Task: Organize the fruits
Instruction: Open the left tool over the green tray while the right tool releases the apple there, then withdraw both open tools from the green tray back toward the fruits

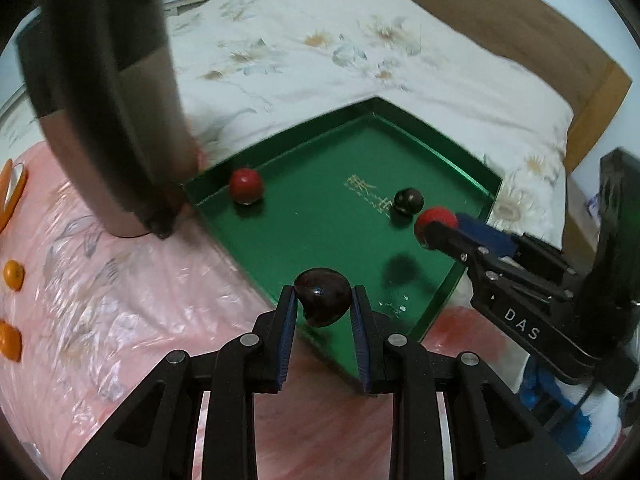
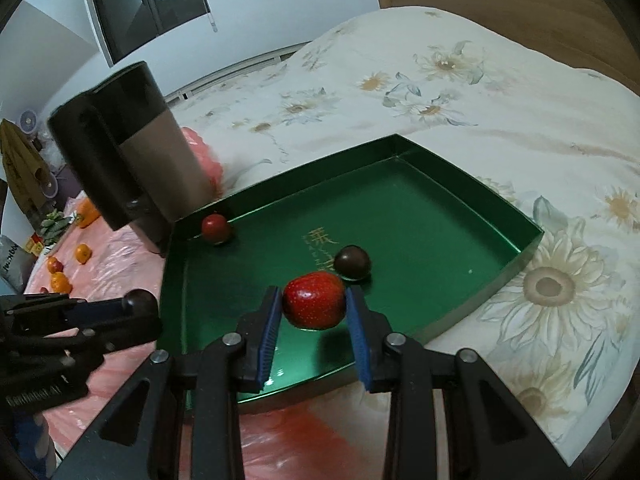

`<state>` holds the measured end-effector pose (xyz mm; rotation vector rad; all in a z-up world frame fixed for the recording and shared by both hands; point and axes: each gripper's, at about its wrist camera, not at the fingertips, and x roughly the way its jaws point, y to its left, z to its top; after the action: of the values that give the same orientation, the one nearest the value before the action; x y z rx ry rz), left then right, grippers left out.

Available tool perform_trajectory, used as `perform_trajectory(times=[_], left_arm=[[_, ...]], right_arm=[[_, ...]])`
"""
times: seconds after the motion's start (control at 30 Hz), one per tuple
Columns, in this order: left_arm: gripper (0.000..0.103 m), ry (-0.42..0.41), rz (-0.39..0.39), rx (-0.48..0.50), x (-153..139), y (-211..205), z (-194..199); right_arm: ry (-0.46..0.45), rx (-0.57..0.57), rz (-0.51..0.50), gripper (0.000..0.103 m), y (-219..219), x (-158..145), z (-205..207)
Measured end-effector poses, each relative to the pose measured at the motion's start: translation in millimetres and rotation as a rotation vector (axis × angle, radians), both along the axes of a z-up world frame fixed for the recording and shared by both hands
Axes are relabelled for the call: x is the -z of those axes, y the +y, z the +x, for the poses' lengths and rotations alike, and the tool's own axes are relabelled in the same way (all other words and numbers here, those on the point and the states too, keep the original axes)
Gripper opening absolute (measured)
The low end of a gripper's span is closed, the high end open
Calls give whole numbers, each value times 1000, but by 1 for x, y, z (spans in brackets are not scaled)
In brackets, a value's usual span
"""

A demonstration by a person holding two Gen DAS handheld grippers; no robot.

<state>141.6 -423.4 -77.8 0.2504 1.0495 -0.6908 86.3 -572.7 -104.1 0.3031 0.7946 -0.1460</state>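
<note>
A green tray (image 1: 476,186) (image 2: 532,236) lies on the bed. In it sit a red round fruit (image 1: 245,186) (image 2: 216,229) near the far left corner and a dark round fruit (image 1: 408,201) (image 2: 352,263) near the middle. My left gripper (image 1: 323,300) is shut on a dark plum (image 1: 323,300) above the tray's near corner; it shows at the left of the right wrist view (image 2: 138,304). My right gripper (image 2: 314,306) is shut on a red strawberry (image 2: 314,306) (image 1: 436,222) held over the tray.
A tall black and grey container (image 1: 104,96) (image 2: 128,156) stands at the tray's left corner on a pink plastic sheet (image 1: 100,300). Several oranges (image 1: 14,274) (image 2: 60,282) lie on the sheet to the left. A floral quilt (image 2: 440,80) and wooden headboard (image 1: 520,28) lie behind.
</note>
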Motion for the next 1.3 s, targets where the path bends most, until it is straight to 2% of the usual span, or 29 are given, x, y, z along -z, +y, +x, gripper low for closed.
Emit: perform_trajectory(times=[0.27, 0.43, 0.5, 0.53, 0.57, 0.63, 0.67, 0.73, 0.77, 0.93, 1.0, 1.07, 1.3], left_arm=[[23, -15, 99, 48, 22, -23, -4], [24, -29, 124, 60, 23, -25, -7], [27, -28, 120, 63, 21, -23, -8], [35, -31, 110, 63, 18, -21, -9], [43, -35, 106, 60, 16, -21, -10], [52, -56, 93, 47, 8, -18, -13], [52, -58, 89, 46, 6, -17, -13], [52, -58, 80, 45, 0, -14, -14], [52, -62, 77, 41, -4, -12, -16], [53, -68, 48, 24, -20, 2, -23], [53, -70, 30, 12, -29, 13, -28], [53, -74, 7, -3, -38, 24, -33], [53, -135, -31, -55, -66, 66, -57]], right_arm=[[56, 24, -33, 31, -6, 14, 8], [62, 27, -50, 32, -4, 15, 8], [61, 29, -52, 33, -4, 13, 7], [63, 33, -57, 33, -3, 12, 7], [62, 39, -63, 43, -3, 11, 5], [53, 47, -71, 64, -2, 7, 2], [47, 53, -77, 73, -1, 3, 0], [40, 56, -86, 85, 0, -2, -3], [36, 54, -93, 88, 1, -6, -4], [17, 47, -109, 90, 9, -24, -16], [4, 48, -110, 94, 12, -31, -23], [-15, 58, -107, 103, 16, -41, -32], [-90, 77, -106, 103, 40, -74, -63]])
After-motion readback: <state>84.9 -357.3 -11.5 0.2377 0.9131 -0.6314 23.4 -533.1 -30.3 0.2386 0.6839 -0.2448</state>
